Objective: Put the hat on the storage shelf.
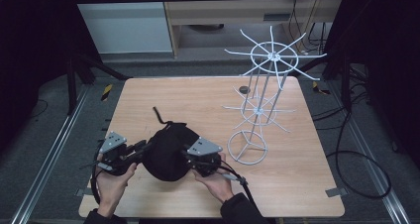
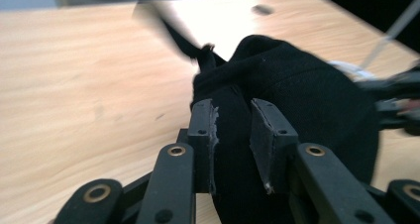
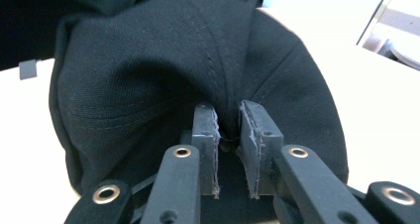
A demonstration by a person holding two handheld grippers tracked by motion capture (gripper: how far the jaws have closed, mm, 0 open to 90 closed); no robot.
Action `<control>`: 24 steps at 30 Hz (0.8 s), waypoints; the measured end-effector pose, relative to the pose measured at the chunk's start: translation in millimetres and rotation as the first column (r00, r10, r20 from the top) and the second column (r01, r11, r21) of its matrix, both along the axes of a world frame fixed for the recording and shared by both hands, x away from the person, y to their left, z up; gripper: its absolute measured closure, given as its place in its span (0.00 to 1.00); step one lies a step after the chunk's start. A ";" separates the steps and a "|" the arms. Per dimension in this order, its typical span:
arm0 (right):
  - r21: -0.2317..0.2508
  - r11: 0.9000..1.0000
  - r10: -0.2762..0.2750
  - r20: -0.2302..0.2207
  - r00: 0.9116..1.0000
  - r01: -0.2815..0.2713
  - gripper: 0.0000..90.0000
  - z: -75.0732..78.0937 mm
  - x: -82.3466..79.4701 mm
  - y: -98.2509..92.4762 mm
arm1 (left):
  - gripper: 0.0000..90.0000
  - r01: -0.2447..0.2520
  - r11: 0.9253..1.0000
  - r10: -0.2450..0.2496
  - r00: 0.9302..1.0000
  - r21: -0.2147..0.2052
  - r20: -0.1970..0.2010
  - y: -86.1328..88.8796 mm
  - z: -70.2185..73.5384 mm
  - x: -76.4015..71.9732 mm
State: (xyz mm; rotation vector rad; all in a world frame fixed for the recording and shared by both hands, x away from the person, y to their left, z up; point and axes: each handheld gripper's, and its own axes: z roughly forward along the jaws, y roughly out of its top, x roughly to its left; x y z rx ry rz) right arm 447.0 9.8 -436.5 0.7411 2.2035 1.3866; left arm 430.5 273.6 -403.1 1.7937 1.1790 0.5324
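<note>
Right now you hold a black cap [image 1: 167, 152] between your two tongs, low over the near-left part of the wooden counter [image 1: 198, 100]. Your left tongs [image 1: 140, 147] meet the cap from its left side; in the left gripper view a fold of its cloth [image 2: 233, 135] sits between the pads, which stand a little apart, and whether they truly press on it cannot be told from the blurred picture. Your right tongs [image 1: 186, 156] come in from the cap's right side and are pinched tight on a gathered ridge of the crown, near a stitched seam, as the right gripper view shows [image 3: 228, 117]. The cap's black strap [image 1: 159, 116] sticks out behind it toward the far side of the counter. Just to the right of the cap stands a white wire rack [image 1: 262, 80] on its ring base. A small dark disc [image 1: 243, 89] lies on the counter near the far edge, beside the rack.
</note>
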 end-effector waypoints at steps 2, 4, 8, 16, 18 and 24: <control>-0.016 1.000 -0.005 0.008 1.000 0.005 0.86 0.6 4.3 9.8 | 0.77 -0.023 1.000 0.023 1.000 0.011 -0.017 6.7 -8.0 4.1; -0.033 0.999 -0.010 -0.001 1.000 0.010 0.86 -0.3 10.5 18.9 | 0.77 -0.030 0.999 0.030 0.999 0.013 -0.031 11.8 -14.7 8.1; -0.050 0.999 -0.016 -0.024 1.000 0.015 0.91 -5.4 23.5 38.0 | 0.75 -0.061 0.998 0.061 0.997 0.018 -0.038 18.4 -19.7 11.6; -0.037 0.999 -0.029 0.002 1.000 0.029 0.85 3.8 24.9 32.6 | 0.68 -0.041 0.999 0.041 0.999 -0.023 0.027 32.2 -9.1 7.7; -0.011 0.999 -0.032 0.016 0.999 0.032 0.82 10.9 19.6 21.7 | 0.65 -0.023 1.000 0.024 0.999 -0.016 0.042 31.4 -6.5 6.9; 0.005 0.999 -0.045 0.002 0.999 0.045 0.70 20.9 -0.3 -18.9 | 0.57 0.056 0.998 -0.057 0.995 0.016 0.078 17.0 0.9 4.8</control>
